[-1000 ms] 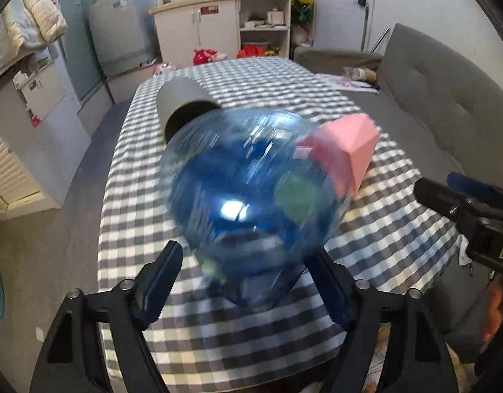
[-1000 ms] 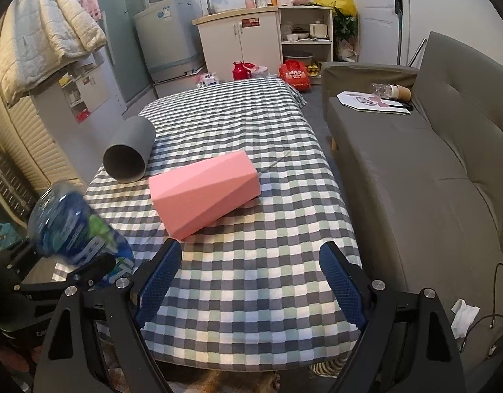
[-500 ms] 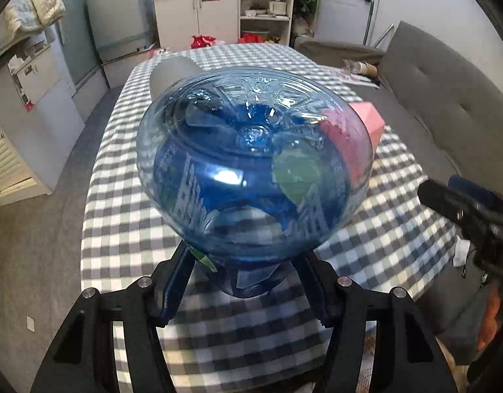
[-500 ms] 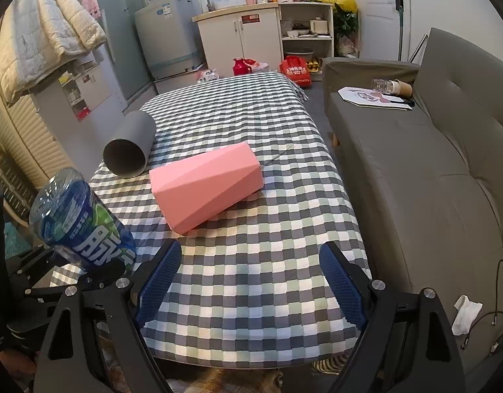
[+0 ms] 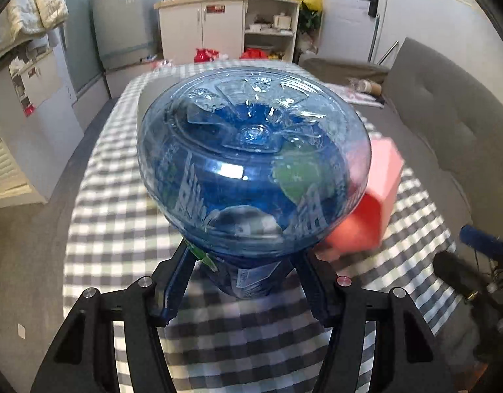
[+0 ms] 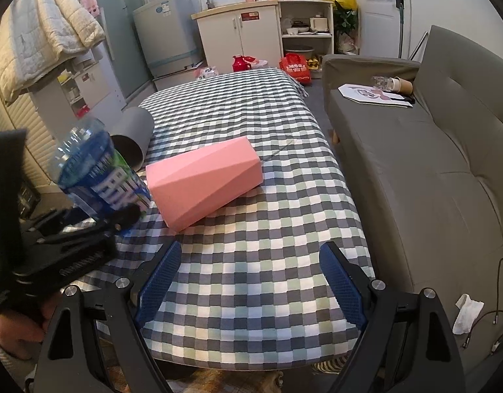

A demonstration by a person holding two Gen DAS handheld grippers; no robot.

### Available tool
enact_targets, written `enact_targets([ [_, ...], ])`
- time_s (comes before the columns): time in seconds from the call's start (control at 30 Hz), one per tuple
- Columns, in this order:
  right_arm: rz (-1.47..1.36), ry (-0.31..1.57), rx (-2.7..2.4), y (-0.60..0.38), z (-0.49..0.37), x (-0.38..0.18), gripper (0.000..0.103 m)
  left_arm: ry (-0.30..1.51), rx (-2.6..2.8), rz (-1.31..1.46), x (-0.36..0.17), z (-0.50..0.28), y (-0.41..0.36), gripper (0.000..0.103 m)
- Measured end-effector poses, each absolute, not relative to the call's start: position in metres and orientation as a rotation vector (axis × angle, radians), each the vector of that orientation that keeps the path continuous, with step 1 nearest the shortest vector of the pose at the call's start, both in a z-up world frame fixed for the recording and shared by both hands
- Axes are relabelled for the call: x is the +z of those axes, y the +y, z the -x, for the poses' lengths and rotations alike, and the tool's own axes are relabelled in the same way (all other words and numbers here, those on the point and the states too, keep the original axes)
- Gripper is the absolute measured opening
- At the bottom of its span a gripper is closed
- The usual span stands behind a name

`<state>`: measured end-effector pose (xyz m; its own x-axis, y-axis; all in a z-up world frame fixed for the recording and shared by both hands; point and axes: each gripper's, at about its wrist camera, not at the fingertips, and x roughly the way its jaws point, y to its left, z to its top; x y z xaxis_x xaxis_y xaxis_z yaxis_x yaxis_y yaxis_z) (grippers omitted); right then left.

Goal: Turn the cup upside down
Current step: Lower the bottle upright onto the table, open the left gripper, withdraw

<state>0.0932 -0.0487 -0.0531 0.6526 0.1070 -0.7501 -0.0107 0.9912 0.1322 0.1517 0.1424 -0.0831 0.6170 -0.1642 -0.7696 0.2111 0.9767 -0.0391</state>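
Grey tube (image 5: 146, 104) mostly hidden behind the blue bottle (image 5: 251, 163); pink box (image 5: 376, 203) blurred, partly covered

Blue bottle (image 6: 97, 170) apparently base-up beside pink box (image 6: 203, 181) on checked tablecloth (image 6: 267, 229).

On the desk (image 6: 251, 150) the box (image 6: 203, 185) lies at the centre, with the tube (image 6: 133, 136) on its side at its ten o'clock. The bottle (image 6: 97, 177) stands base-up at the box's nine o'clock, just beside it, in the left tool (image 5: 244, 281). The sofa (image 6: 415, 170) is at three o'clock.
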Motion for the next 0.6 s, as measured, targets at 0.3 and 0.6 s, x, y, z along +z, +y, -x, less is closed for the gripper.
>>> enact_targets([
  [0.3,-0.116,0.857,0.064,-0.048,-0.093,-0.05,0.086,0.92,-0.187,-0.118,-0.091,-0.144,0.135,0.086],
  [0.6,-0.105,0.815,0.065,-0.042,-0.076,-0.023,0.086,0.93,-0.179,-0.065,-0.075,-0.109,0.155,0.086],
])
